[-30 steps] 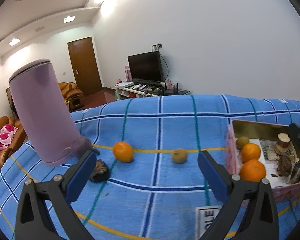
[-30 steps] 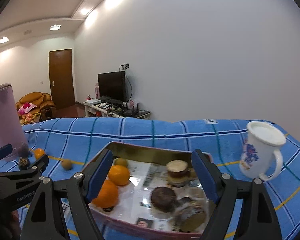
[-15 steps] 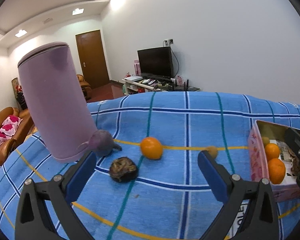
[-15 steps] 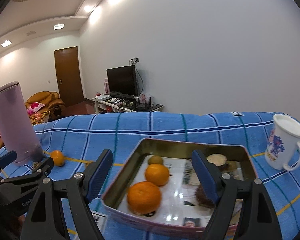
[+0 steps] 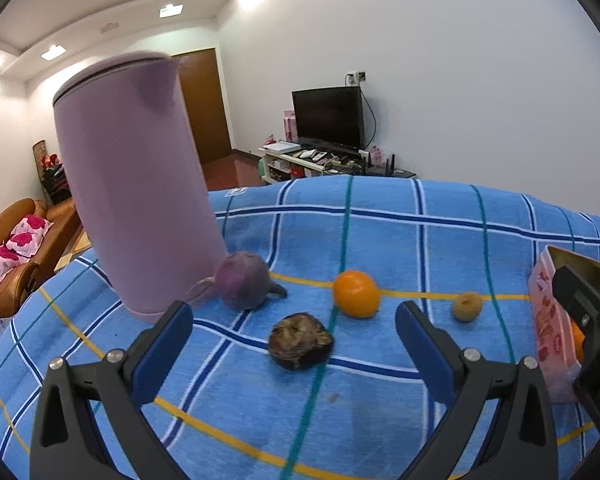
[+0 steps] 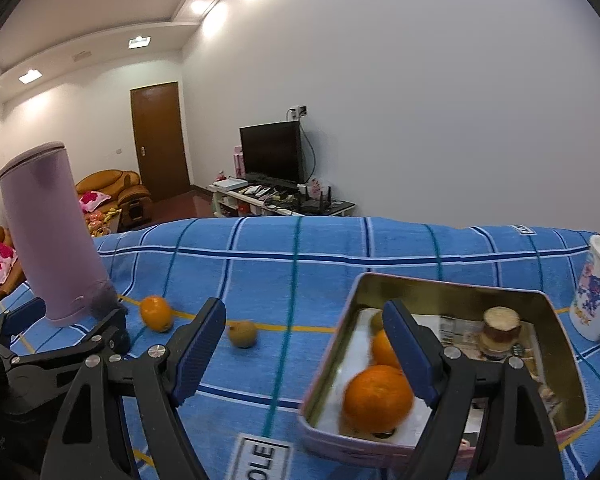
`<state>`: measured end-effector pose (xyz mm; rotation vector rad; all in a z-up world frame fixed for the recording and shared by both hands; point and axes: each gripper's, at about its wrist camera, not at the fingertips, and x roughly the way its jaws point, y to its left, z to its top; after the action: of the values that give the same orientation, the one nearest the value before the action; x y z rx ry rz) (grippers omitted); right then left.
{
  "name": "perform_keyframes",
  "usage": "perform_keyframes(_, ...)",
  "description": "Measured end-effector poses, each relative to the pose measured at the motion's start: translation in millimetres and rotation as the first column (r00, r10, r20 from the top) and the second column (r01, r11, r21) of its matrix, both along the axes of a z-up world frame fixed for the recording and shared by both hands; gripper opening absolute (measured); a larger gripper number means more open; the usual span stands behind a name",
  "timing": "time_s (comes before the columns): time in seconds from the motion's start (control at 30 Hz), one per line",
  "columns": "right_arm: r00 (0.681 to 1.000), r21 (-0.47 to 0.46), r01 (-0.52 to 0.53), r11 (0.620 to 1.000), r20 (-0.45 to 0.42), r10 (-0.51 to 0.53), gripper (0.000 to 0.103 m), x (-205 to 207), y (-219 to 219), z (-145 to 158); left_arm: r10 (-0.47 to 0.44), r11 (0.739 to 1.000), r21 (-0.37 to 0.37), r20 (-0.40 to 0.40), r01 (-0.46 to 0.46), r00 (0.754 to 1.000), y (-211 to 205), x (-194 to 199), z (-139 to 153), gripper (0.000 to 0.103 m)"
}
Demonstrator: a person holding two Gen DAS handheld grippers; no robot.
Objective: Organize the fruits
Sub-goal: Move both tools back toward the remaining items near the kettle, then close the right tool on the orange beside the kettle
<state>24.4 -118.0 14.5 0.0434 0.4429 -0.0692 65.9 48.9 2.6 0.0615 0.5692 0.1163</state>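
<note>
On the blue checked cloth lie a dark wrinkled fruit (image 5: 300,341), a purple round fruit (image 5: 243,280), an orange (image 5: 356,293) and a small brown fruit (image 5: 467,306). My left gripper (image 5: 294,332) is open, its jaws either side of the dark fruit and just short of it. My right gripper (image 6: 304,340) is open and empty, above the left edge of the pink tin tray (image 6: 328,364), which holds two oranges (image 6: 376,398), a small green fruit and dark items. The orange (image 6: 156,313) and brown fruit (image 6: 242,333) also show in the right wrist view.
A tall lilac flask (image 5: 136,200) stands at the left, touching the purple fruit; it also shows in the right wrist view (image 6: 52,236). A white patterned mug (image 6: 596,292) stands right of the tray. The cloth's far edge drops off toward the room.
My left gripper has swung left and closer to the dark fruit and flask. My right gripper has shifted left, so the tray now sits to its right.
</note>
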Motion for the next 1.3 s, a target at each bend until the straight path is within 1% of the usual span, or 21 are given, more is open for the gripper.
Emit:
perform_keyframes(0.1,1.0,-0.005,-0.014,1.0,-0.009,0.014,0.082,4,9,-2,0.017,1.0,-0.019,-0.018,-0.018,1.0,18,4,-2,0.103)
perform_keyframes(0.2,0.999,-0.018,-0.028,0.999,-0.032,0.028,0.082,12,17,-3,0.026,0.997,-0.069,-0.045,-0.029,0.999,39,8,-5,0.103)
perform_keyframes(0.27,0.998,-0.029,-0.035,0.999,-0.057,0.033,0.082,17,21,-5,0.054,0.994,-0.088,-0.067,-0.06,0.996,56,12,-7,0.103)
perform_keyframes(0.3,0.997,-0.031,-0.038,0.999,-0.075,0.036,0.082,20,23,-7,0.084,0.991,-0.094,-0.079,-0.091,0.993,67,15,-8,0.103)
perform_keyframes(0.37,0.993,-0.024,-0.046,0.999,-0.107,0.043,0.082,27,24,-10,0.123,0.985,-0.108,-0.092,-0.133,0.988,83,17,-9,0.103)
perform_keyframes(0.43,0.989,0.001,-0.061,0.998,-0.137,0.061,0.082,35,26,-13,0.139,0.98,-0.126,-0.098,-0.151,0.985,94,18,-8,0.103)
perform_keyframes(0.5,0.983,0.032,-0.089,0.996,-0.161,0.093,0.082,42,29,-16,0.15,0.978,-0.128,-0.1,-0.163,0.984,101,17,-7,0.103)
perform_keyframes(0.57,0.972,0.065,-0.133,0.989,-0.188,0.143,0.082,51,37,-21,0.158,0.977,-0.126,-0.104,-0.171,0.982,105,17,-7,0.103)
perform_keyframes(0.67,0.953,0.082,-0.194,0.977,-0.219,0.208,0.082,62,53,-25,0.171,0.976,-0.117,-0.119,-0.185,0.978,108,19,-8,0.103)
perform_keyframes(0.8,0.918,0.067,-0.284,0.957,-0.268,0.291,0.081,80,87,-32,0.188,0.975,-0.093,-0.124,-0.2,0.974,109,19,-8,0.103)
perform_keyframes(0.9,0.904,0.041,-0.309,0.95,-0.296,0.307,0.079,95,106,-35,0.189,0.974,-0.098,-0.129,-0.202,0.973,112,18,-7,0.103)
perform_keyframes(0.93,0.901,0.037,-0.31,0.95,-0.308,0.306,0.077,100,110,-37,0.191,0.974,-0.1,-0.131,-0.205,0.973,113,18,-8,0.103)
perform_keyframes(0.97,0.895,0.037,-0.311,0.95,-0.326,0.305,0.072,107,114,-39,0.191,0.973,-0.101,-0.133,-0.205,0.973,113,19,-8,0.103)
perform_keyframes(1.1,0.869,0.073,-0.311,0.947,-0.382,0.315,0.058,129,122,-48,0.177,0.976,-0.102,-0.134,-0.192,0.975,112,21,-8,0.103)
perform_keyframes(1.13,0.86,0.077,-0.312,0.947,-0.401,0.316,0.052,133,124,-51,0.172,0.978,-0.098,-0.132,-0.185,0.976,110,22,-7,0.103)
perform_keyframes(1.17,0.853,0.077,-0.31,0.947,-0.418,0.313,0.05,135,125,-54,0.169,0.979,-0.096,-0.13,-0.182,0.977,109,21,-6,0.103)
perform_keyframes(1.23,0.85,0.051,-0.32,0.946,-0.426,0.311,0.044,133,131,-56,0.154,0.981,-0.099,-0.124,-0.166,0.98,107,21,-5,0.103)
perform_keyframes(1.27,0.849,0.038,-0.325,0.945,-0.428,0.31,0.039,132,133,-57,0.145,0.982,-0.103,-0.12,-0.158,0.982,106,20,-5,0.103)
perform_keyframes(1.3,0.848,0.029,-0.333,0.943,-0.428,0.313,0.039,130,134,-57,0.139,0.983,-0.107,-0.118,-0.152,0.983,106,20,-4,0.103)
